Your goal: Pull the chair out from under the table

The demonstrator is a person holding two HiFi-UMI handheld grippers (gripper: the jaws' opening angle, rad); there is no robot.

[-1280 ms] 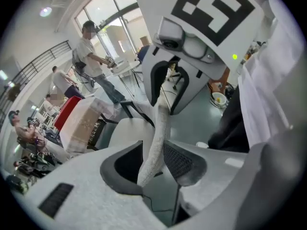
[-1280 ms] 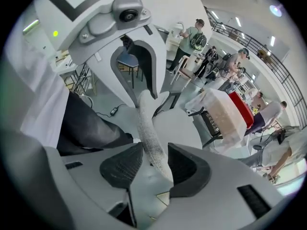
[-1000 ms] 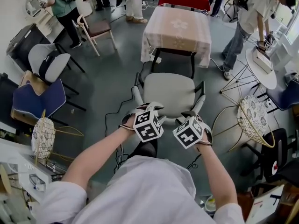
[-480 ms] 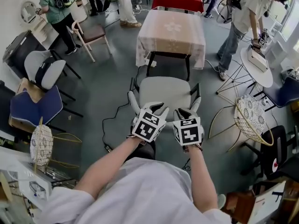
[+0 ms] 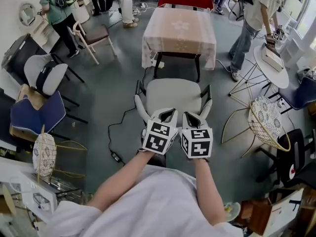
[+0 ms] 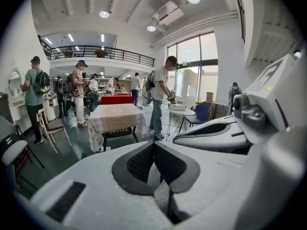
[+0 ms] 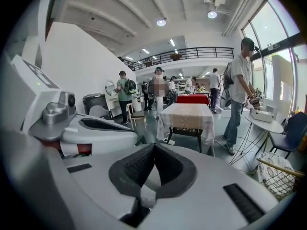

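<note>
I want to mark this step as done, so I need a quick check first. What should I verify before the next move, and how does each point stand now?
1. Chair out from under the table: ok, the seat shows clear of the tablecloth's edge.
2. Left hand-held gripper released: ok, jaws shut with nothing between them.
3. Right hand-held gripper released: ok, jaws shut with nothing between them.
4. Black cable on the floor free of the chair's legs: cannot tell, it runs in beside the chair.
5. Person by the table keeps apart from the chair: ok.
</note>
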